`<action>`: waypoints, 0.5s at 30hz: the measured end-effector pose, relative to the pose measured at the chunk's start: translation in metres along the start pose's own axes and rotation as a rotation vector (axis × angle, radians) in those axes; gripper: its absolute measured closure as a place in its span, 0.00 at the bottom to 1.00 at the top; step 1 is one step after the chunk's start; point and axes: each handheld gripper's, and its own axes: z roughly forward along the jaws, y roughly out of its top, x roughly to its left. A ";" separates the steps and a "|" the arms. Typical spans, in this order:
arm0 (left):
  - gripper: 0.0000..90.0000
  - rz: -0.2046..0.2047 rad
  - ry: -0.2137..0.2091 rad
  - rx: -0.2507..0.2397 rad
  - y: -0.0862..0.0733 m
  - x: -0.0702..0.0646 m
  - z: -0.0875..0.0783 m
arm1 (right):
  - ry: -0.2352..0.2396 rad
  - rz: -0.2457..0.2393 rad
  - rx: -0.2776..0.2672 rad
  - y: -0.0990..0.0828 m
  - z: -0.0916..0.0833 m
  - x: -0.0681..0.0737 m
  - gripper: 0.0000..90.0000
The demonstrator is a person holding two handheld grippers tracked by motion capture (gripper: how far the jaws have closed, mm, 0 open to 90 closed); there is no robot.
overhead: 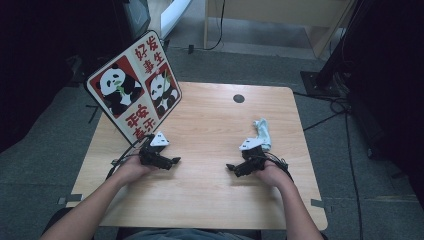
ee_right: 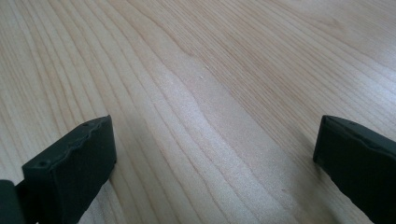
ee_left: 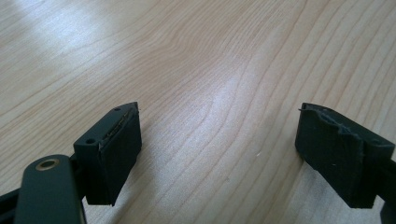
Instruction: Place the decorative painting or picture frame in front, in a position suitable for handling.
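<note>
A pale wooden bench (overhead: 210, 125) carries a red-and-white panda-print signboard (overhead: 134, 86) propped at its far left and a crumpled white cloth (overhead: 262, 131) lying just beyond the right gripper (overhead: 234, 169). The left gripper (overhead: 172, 161) rests near the board. Both sets of fingers (ee_left: 116, 149) gape wide, holding nothing (bare wood between them); by appearances, work has not begun.

Light wood table (overhead: 210, 195), grey carpet floor (overhead: 40, 165), dim surroundings, pale wooden furniture (overhead: 280, 15) behind
</note>
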 end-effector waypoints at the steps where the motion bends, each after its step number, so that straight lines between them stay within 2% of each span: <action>1: 0.17 0.000 0.000 0.000 0.000 0.000 0.000 | 0.000 0.000 0.000 0.000 0.000 0.000 0.00; 9: 0.15 -0.017 0.018 0.005 0.000 -0.001 0.000 | 0.000 0.000 0.000 0.000 0.000 0.000 0.00; 15: 0.12 -0.008 0.010 0.014 -0.001 -0.002 -0.001 | 0.001 0.002 0.000 0.000 0.000 0.000 0.00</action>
